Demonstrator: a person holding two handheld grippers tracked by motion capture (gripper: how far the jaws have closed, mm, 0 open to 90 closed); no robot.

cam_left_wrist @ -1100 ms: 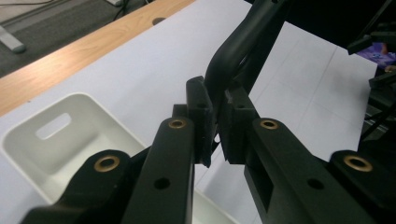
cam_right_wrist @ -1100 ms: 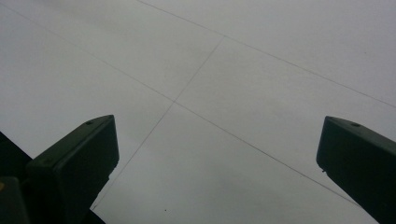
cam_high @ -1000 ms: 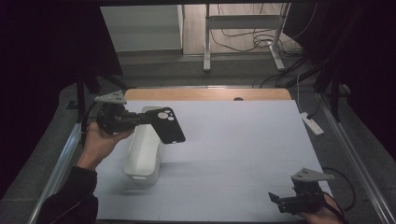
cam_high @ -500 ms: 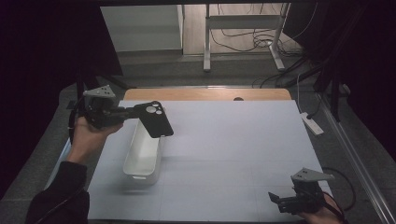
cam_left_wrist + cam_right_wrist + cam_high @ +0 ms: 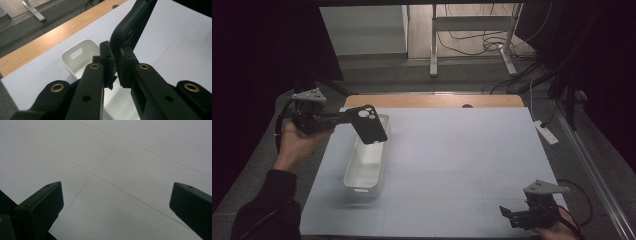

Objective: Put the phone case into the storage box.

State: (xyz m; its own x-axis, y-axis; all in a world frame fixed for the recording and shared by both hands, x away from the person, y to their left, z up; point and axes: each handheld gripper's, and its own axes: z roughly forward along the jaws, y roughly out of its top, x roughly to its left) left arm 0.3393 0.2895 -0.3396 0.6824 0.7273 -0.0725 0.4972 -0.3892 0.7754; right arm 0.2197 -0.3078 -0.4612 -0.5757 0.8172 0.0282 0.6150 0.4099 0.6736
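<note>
A black phone case (image 5: 369,124) with round camera holes hangs in the air over the far end of a white oblong bin (image 5: 367,161). My left gripper (image 5: 346,117) is shut on the case's edge and holds it out to the right. In the left gripper view the pads (image 5: 108,65) pinch the curved black rim of the case (image 5: 125,23), with the bin (image 5: 79,57) below. My right gripper (image 5: 508,215) rests low at the table's near right corner. Its jaws stand wide apart in the right gripper view (image 5: 116,202), with bare white table between them.
The white table cover (image 5: 462,155) reaches from the bin to the right edge. A wooden strip (image 5: 432,101) runs along the far edge. A white power strip (image 5: 545,132) lies off the right side. Metal table legs (image 5: 432,45) and cables stand beyond.
My left hand has carried the phone case back towards the left and the far end of the bin. The right gripper has stayed put.
</note>
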